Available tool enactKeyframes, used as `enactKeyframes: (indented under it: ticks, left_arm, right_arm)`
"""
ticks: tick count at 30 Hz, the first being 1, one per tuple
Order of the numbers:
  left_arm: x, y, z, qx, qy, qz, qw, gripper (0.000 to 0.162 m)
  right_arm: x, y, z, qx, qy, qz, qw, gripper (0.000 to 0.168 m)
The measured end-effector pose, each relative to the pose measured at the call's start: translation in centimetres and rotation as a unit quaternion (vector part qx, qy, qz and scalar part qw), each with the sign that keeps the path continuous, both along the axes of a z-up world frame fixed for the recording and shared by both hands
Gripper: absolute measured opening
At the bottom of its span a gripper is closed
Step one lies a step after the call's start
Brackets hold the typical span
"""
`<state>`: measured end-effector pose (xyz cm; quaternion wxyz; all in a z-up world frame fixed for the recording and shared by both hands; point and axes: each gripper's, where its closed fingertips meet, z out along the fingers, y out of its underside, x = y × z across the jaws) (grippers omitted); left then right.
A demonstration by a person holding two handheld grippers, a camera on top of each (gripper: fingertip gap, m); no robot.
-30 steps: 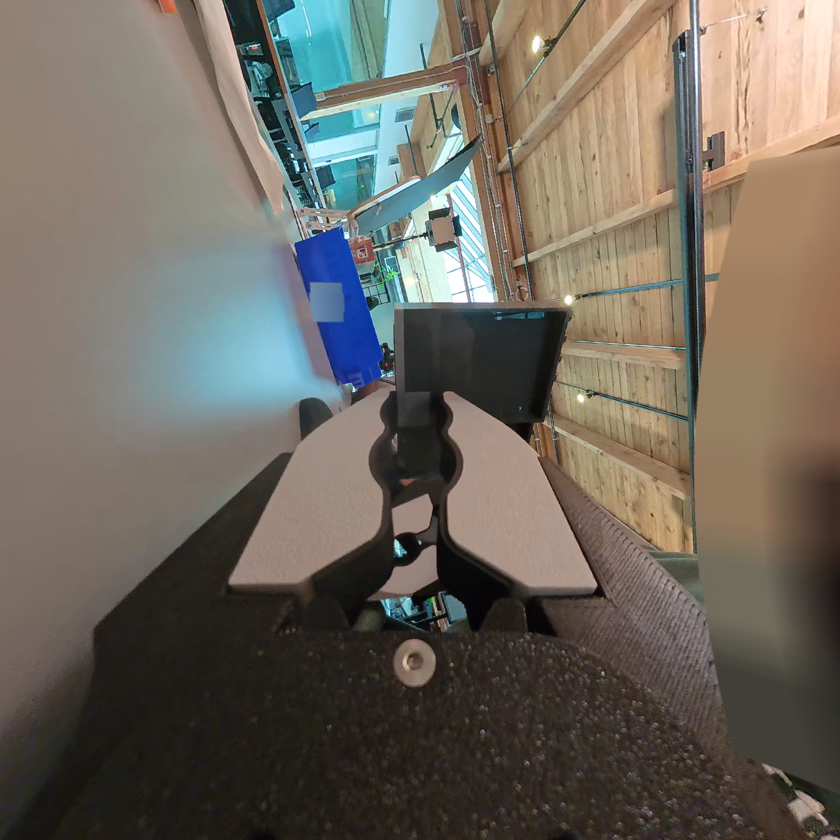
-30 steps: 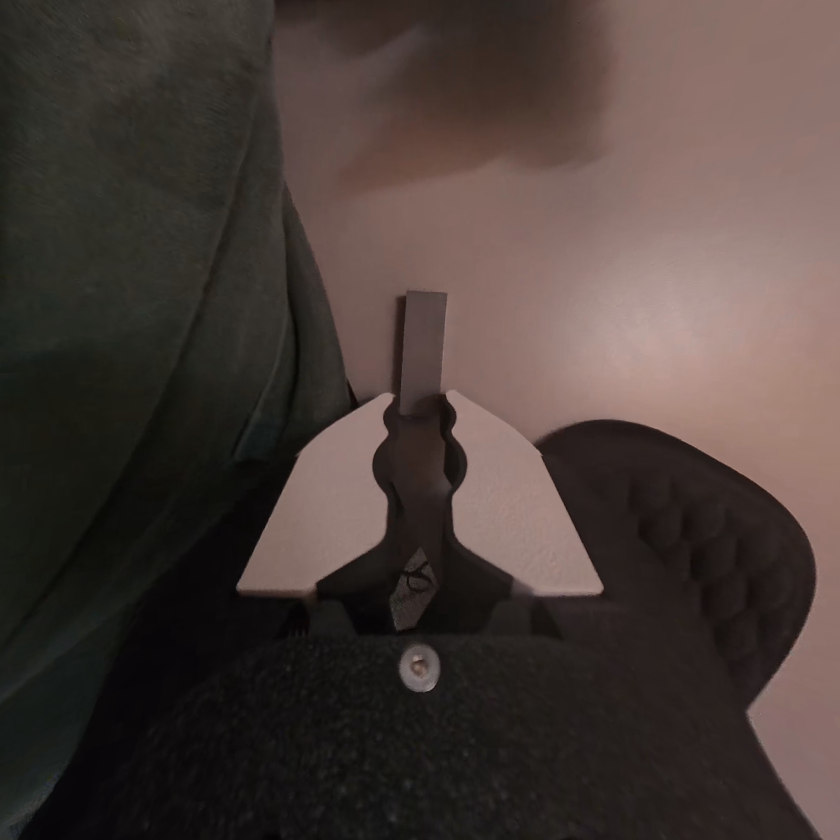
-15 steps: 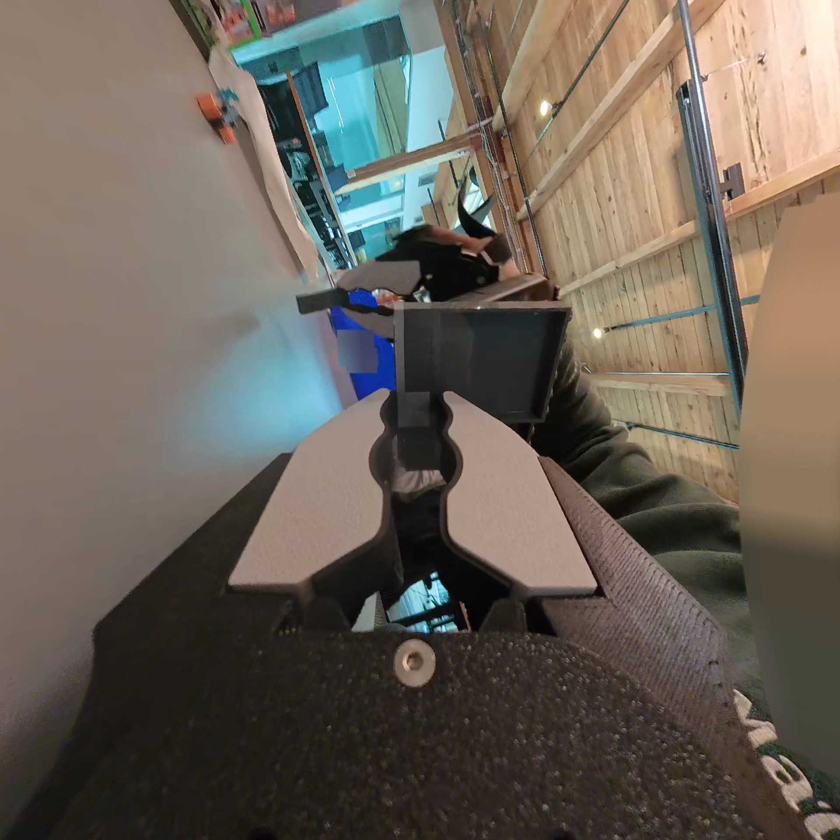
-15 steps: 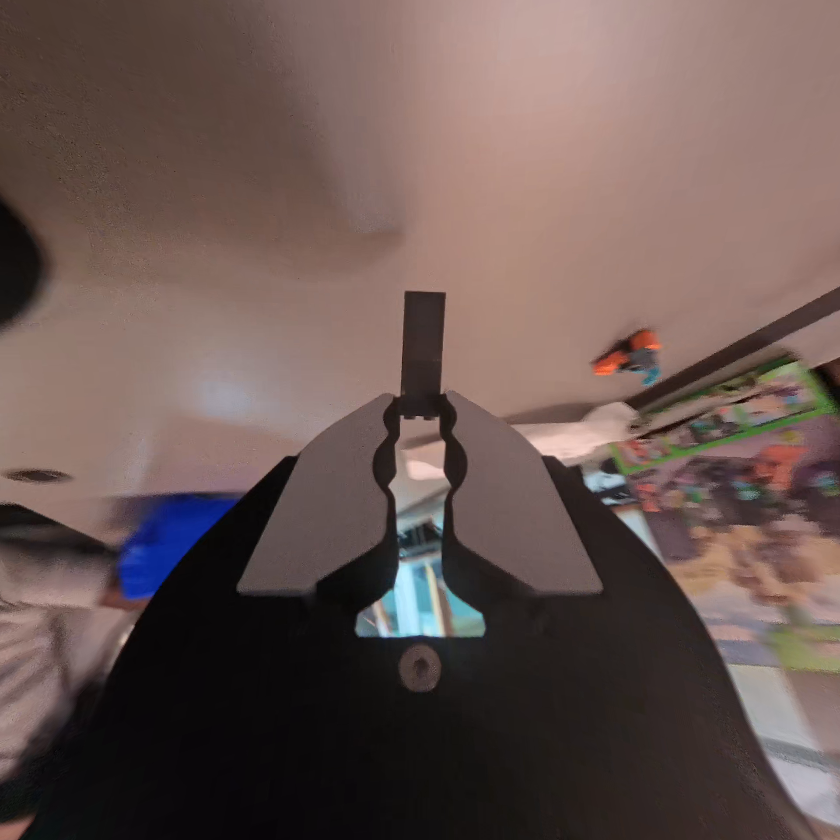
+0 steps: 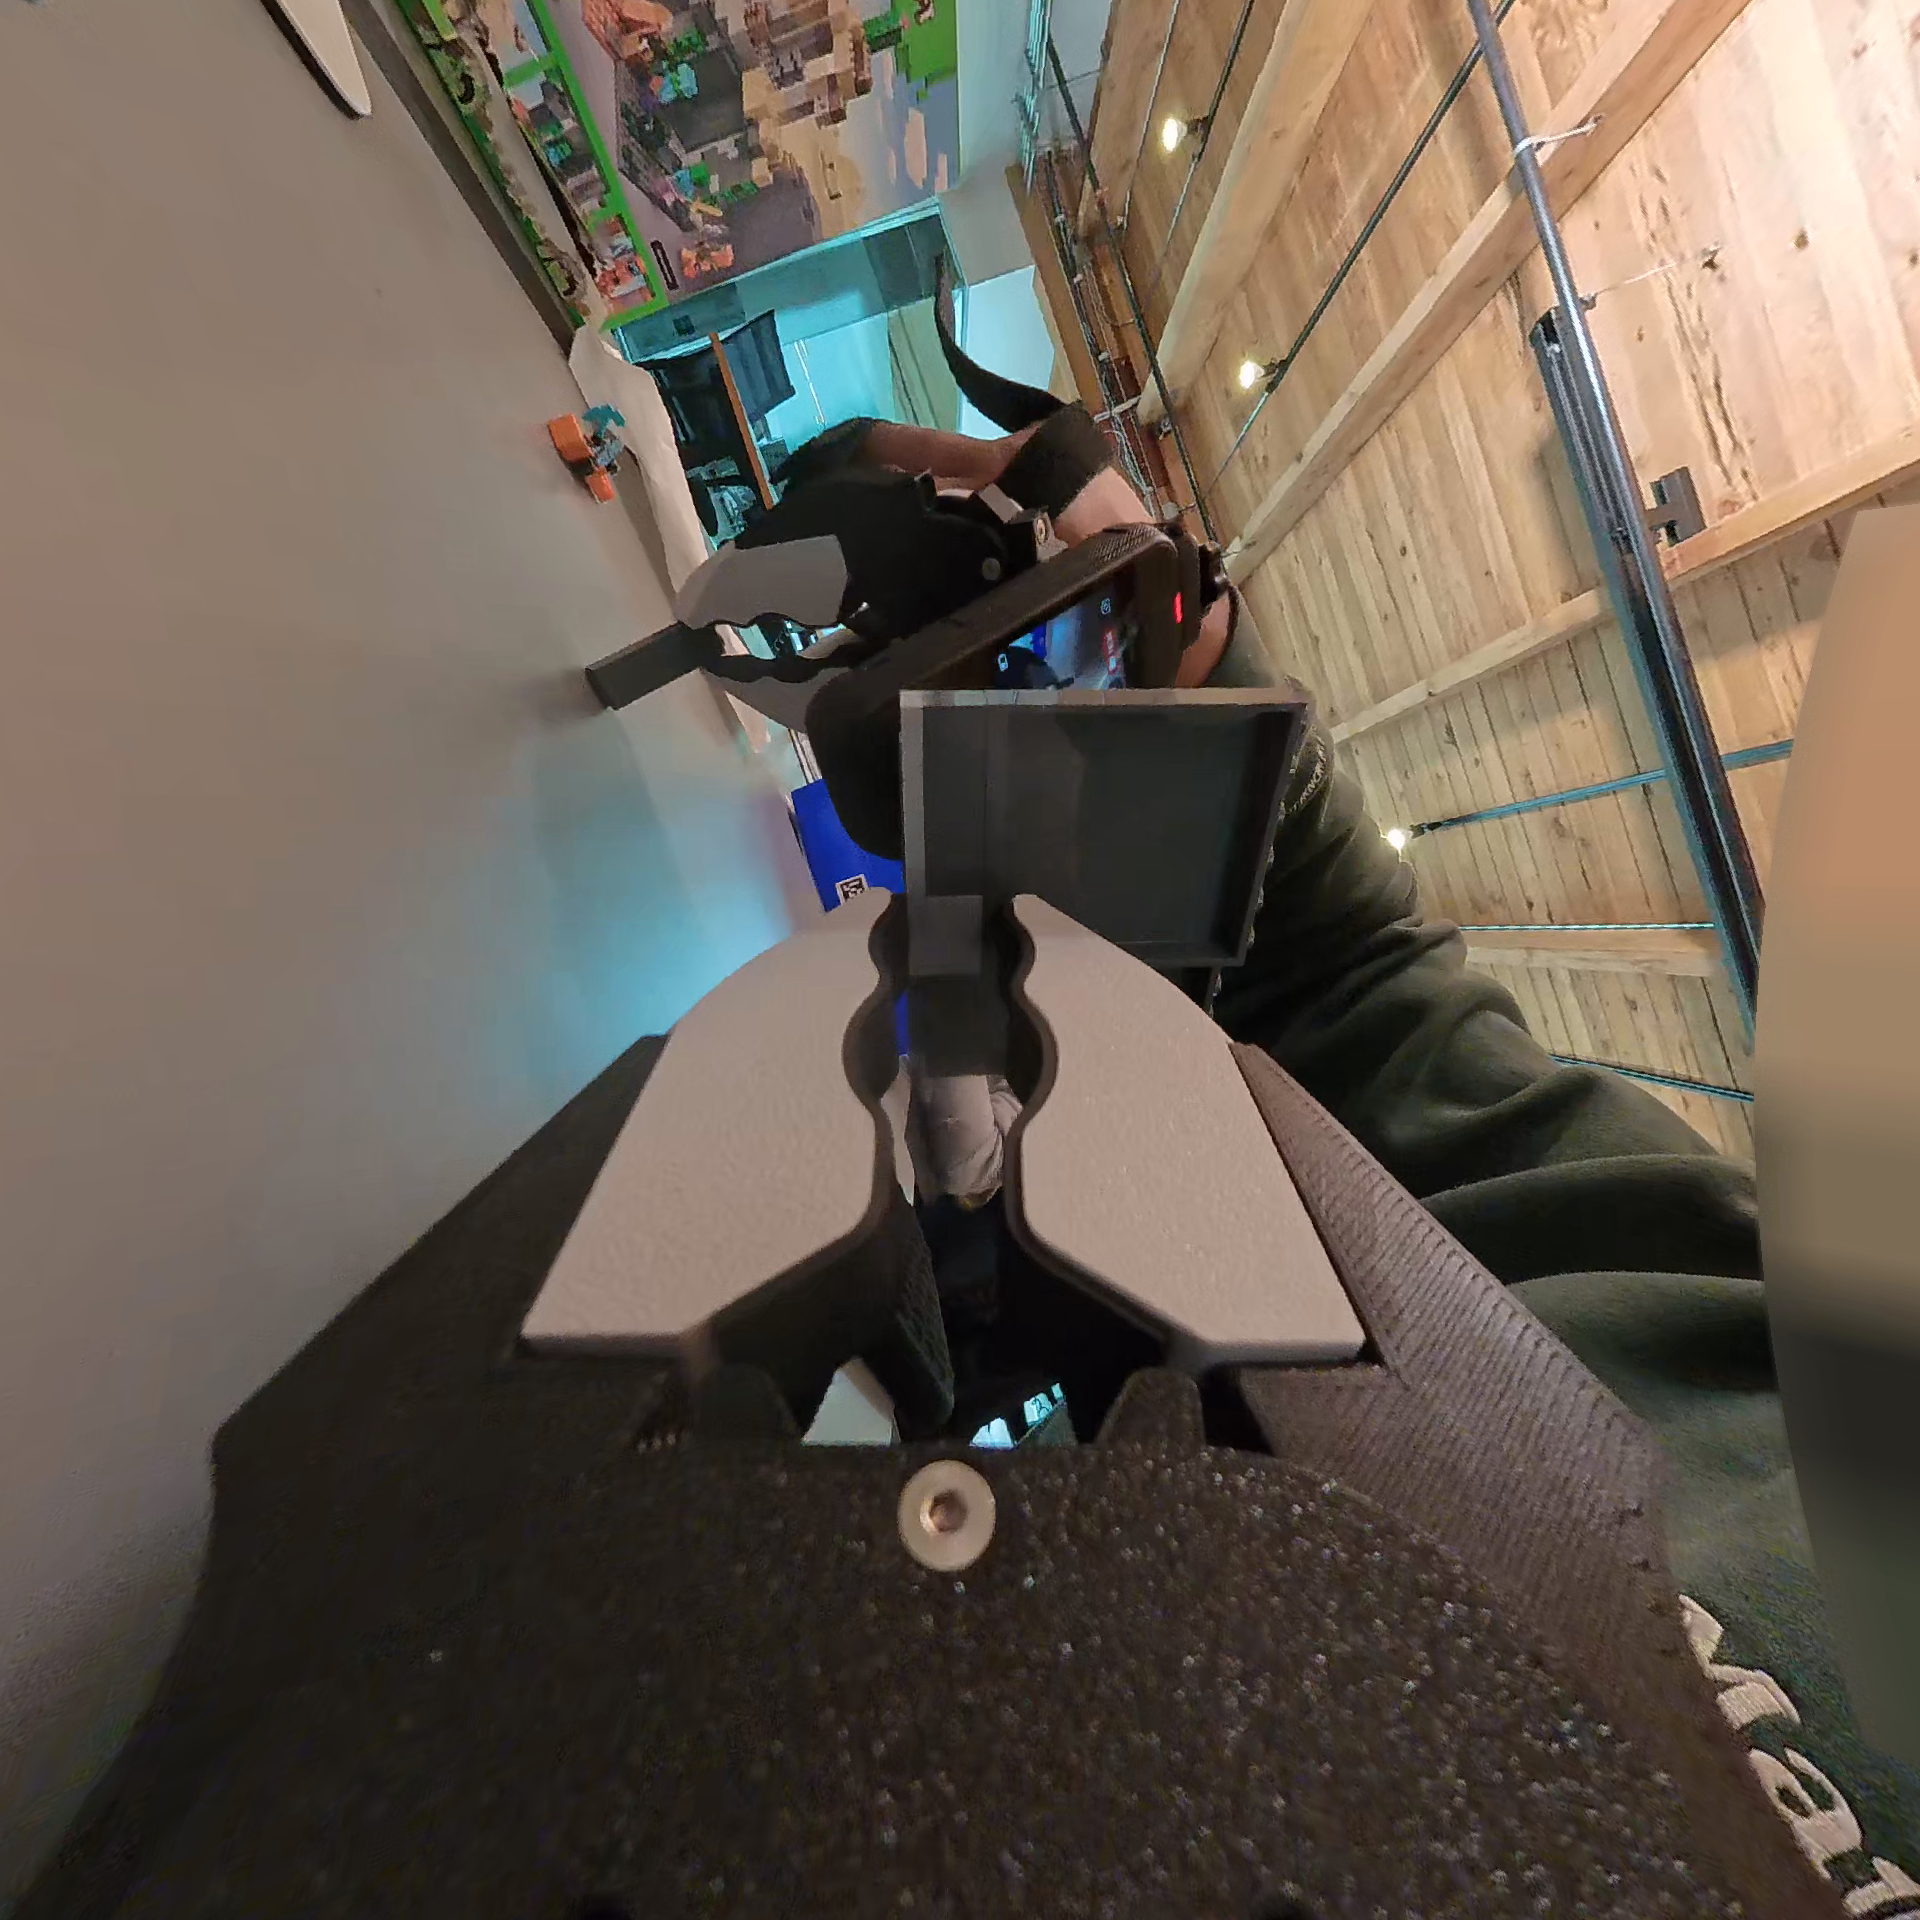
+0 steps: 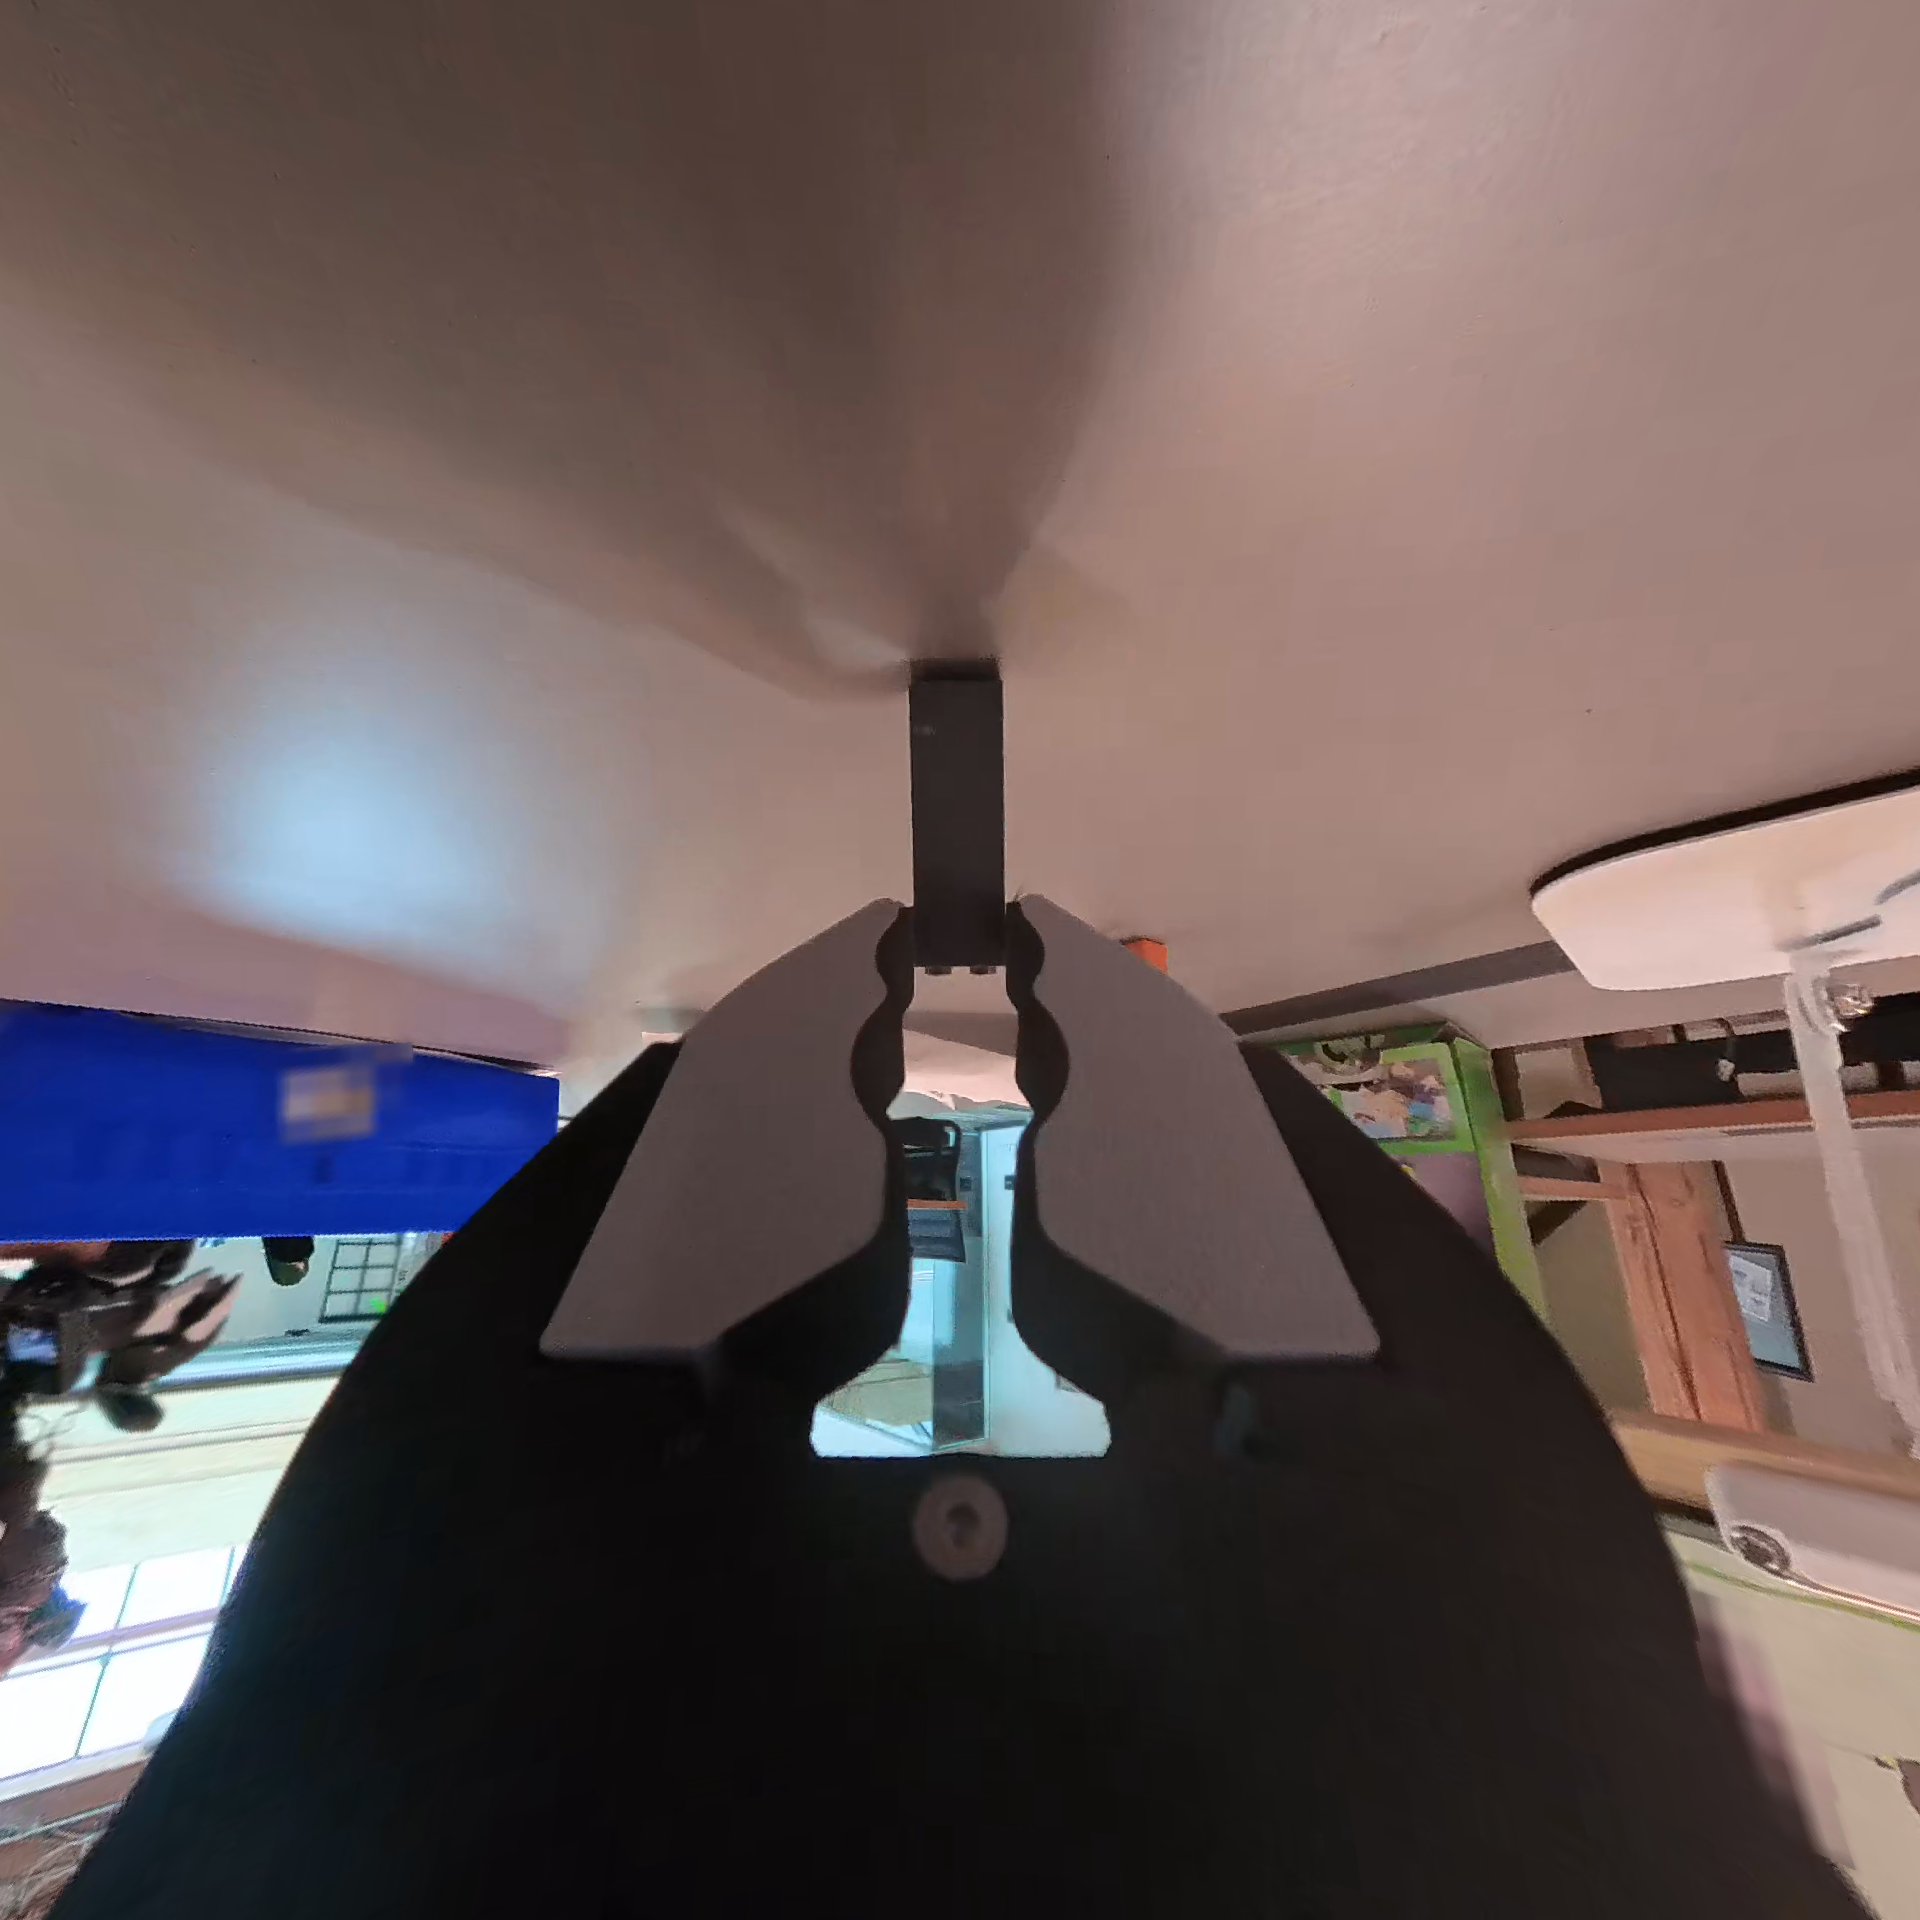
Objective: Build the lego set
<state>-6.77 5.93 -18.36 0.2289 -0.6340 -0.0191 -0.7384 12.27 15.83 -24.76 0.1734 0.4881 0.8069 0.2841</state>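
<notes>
Lego plate (image 5: 1091,821), dark grey, sits clamped in the left tool (image 5: 945,935); the right tool (image 6: 958,935) pinches a narrow dark brick (image 6: 956,800) whose tip touches the surface (image 6: 520,416). Pressing further could twist that brick out of the grip.

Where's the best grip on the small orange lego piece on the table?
Probably from above, closing across its narrow middle: the orange piece sits alone on the table, so its sides are free. Finer shape is too small to tell.

Left gripper (image 5: 943,925): pale grey scalloped jaws on a black, grainy printed body with one silver screw (image 5: 943,1525); the right gripper (image 6: 958,920) is built alike; a dark green sleeve (image 5: 1455,1049) with white lettering covers the arm
</notes>
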Motion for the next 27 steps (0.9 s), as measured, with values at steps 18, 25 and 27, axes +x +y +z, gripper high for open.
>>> enactKeyframes:
  ticks: [18,25,27]
  left_arm:
    - [-0.3,-0.3,0.4,0.007,-0.015,-0.004,1.0,0.015]
    - [-0.4,-0.4,0.6,0.013,-0.023,-0.005,1.0,0.015]
    - [-0.3,-0.5,0.6,0.014,-0.023,-0.008,1.0,0.015]
  right_arm:
    - [-0.5,-0.3,0.6,0.023,-0.013,-0.046,0.999,0.014]
    - [-0.6,-0.6,1.3,-0.029,0.304,-0.259,0.916,0.021]
    - [-0.3,-0.5,1.3,-0.042,0.429,-0.333,0.838,0.024]
